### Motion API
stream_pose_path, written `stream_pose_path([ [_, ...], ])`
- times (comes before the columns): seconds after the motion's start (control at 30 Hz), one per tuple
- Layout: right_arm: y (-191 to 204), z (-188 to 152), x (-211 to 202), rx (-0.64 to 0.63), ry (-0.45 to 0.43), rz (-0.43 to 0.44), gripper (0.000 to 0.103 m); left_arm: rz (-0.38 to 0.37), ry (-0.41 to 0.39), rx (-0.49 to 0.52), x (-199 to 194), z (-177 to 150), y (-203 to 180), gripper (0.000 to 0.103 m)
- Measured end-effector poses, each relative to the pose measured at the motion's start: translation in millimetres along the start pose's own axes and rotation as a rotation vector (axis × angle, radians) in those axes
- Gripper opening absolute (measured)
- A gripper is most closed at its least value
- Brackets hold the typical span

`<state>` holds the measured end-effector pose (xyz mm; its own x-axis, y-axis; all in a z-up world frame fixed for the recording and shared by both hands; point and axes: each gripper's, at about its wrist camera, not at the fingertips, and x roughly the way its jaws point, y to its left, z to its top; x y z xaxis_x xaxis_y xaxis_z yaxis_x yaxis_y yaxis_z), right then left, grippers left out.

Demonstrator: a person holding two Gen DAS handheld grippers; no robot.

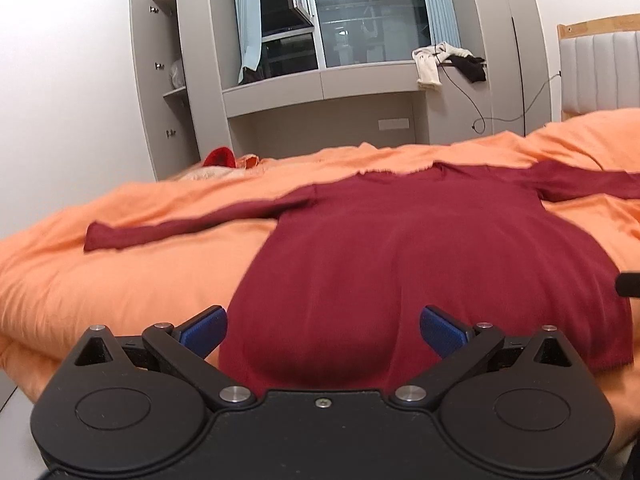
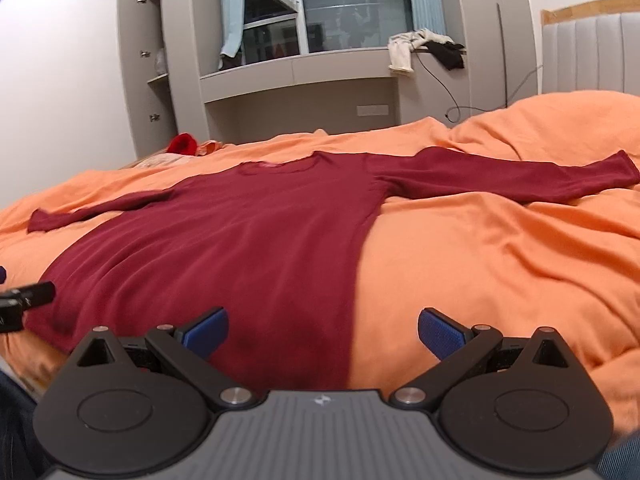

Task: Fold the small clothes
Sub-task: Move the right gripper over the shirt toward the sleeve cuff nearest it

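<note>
- Dark red long-sleeve top (image 1: pixel 420 248) lies flat on the orange duvet (image 1: pixel 120 280), body spread out, both sleeves stretched sideways.
- Long axis hem-to-neck: hem at the near edge of the bed, neckline (image 2: pixel 276 166) pointing twd the far edge & window wall.
- Sleeves run crosswise: left cuff (image 1: pixel 100 238) twd the bed's left side, right cuff (image 2: pixel 624 168) twd the headboard (image 2: pixel 592 56) side.
- Left gripper (image 1: pixel 323 330): blue pads (image 1: pixel 204 330) spread wide, nothing held, poised over the hem's left part.
- Right gripper (image 2: pixel 323 332): pads (image 2: pixel 442 334) also wide apart, empty; right side edge of the top runs between them, near hem's right corner.
- Small bright red item (image 2: pixel 182 145) near far-left corner of bed, well apart from the top.
</note>
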<state>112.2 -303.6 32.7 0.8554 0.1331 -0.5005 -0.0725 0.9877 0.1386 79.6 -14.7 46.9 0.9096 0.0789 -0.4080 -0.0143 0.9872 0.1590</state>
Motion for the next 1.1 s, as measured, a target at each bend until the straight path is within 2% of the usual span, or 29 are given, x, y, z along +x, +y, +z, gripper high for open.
stream_pose_path([
  [0.3,-56.0,51.3,31.5,0.076,-0.005,-0.066,0.103,-0.021,-0.020,0.016,53.7,65.8,-24.3,0.102],
  [0.47,-75.4,72.9,53.4,0.066,-0.015,-0.101,0.103,-0.069,0.008,0.006,92.8,92.1,-45.4,0.102],
  [0.6,-93.6,83.3,73.3,0.083,-0.012,-0.081,0.103,-0.091,0.038,-0.009,127.6,106.5,-60.8,0.102],
  [0.73,-113.7,91.9,83.4,0.083,-0.060,-0.052,0.103,-0.104,0.077,-0.022,157.9,113.2,-72.5,0.102],
  [0.8,-124.4,99.0,89.4,0.093,-0.090,-0.065,0.103,-0.092,0.084,-0.034,169.9,113.3,-73.7,0.102],
  [1.0,-150.1,125.9,98.6,0.093,-0.174,-0.165,0.103,-0.068,0.103,-0.114,195.2,114.1,-65.2,0.102],
  [1.1,-162.0,133.8,107.0,0.105,-0.204,-0.249,0.103,-0.052,0.113,-0.125,201.2,111.9,-62.2,0.102],
])
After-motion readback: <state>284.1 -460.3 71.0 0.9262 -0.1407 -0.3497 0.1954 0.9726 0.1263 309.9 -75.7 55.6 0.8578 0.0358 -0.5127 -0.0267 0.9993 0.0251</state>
